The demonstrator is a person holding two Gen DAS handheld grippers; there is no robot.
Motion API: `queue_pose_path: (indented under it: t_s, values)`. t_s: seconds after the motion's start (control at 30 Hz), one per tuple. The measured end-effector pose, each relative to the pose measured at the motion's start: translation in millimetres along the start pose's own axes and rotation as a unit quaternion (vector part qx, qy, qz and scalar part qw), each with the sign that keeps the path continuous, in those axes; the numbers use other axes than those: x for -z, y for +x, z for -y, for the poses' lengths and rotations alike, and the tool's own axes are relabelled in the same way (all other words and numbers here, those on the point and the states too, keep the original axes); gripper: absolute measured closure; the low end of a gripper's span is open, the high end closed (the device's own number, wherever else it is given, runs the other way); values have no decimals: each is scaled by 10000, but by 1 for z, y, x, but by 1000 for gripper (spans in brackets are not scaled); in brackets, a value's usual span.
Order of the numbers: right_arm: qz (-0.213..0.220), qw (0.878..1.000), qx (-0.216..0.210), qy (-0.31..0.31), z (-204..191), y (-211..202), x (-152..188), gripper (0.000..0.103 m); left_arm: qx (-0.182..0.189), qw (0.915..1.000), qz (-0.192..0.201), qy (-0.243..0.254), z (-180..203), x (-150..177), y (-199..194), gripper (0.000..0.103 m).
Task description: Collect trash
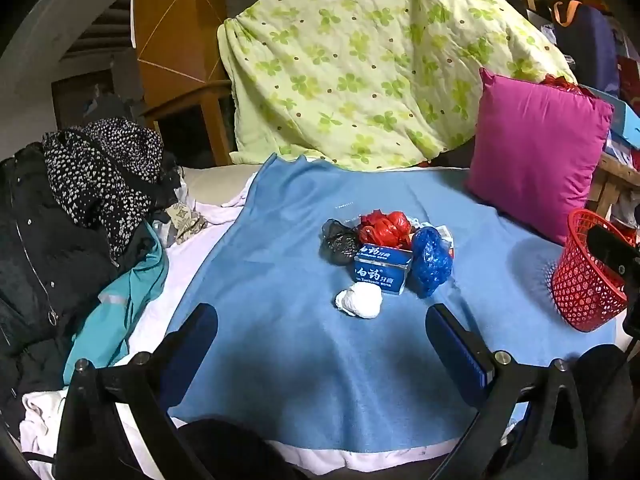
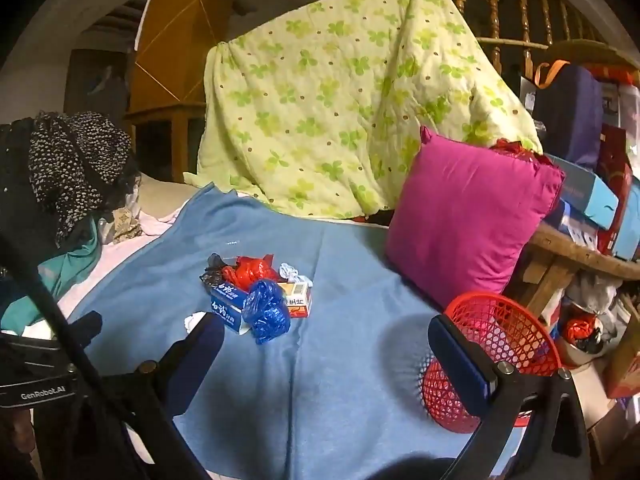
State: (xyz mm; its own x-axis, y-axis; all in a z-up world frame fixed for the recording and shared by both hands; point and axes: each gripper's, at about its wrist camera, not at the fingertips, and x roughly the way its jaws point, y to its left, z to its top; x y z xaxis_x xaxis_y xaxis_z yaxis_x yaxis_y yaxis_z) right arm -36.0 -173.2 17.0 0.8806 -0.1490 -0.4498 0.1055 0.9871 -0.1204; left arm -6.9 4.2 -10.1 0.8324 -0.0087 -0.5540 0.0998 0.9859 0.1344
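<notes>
The trash pile [image 1: 386, 256] sits mid-frame on the blue blanket [image 1: 280, 360]: a white wad [image 1: 359, 299], toothpaste box [image 1: 382, 270], and blue bag [image 1: 431, 262] touching. The wad would likely crush or slip, and closing could pinch blanket instead. The left gripper [image 1: 322, 344] gapes wide and empty just below the wad; the right gripper [image 2: 326, 356], equally wide, frames bare blanket, with the red basket [image 2: 500, 344] at lower right.

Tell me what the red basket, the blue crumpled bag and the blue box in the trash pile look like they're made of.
Red basket: moulded plastic, judging by its open lattice wall and slight sheen.
Blue crumpled bag: thin plastic film, glossy, finely creased, somewhat see-through.
Blue box: printed cardboard, apparently a toothpaste carton, with flat matte faces and folded edges.
</notes>
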Motion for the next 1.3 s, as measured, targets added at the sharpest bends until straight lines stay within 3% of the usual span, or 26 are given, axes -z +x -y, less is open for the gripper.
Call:
queue_pose_path:
  t_s: [0.63,1.3]
  values:
    - [-86,10000,12,-9,1,6,3,0,131,9998,-141,-25,0,-2,5,0]
    - [-292,9996,-47,-25,-6,23,12,0,-2,9995,-298,-85,-7,9,28,0]
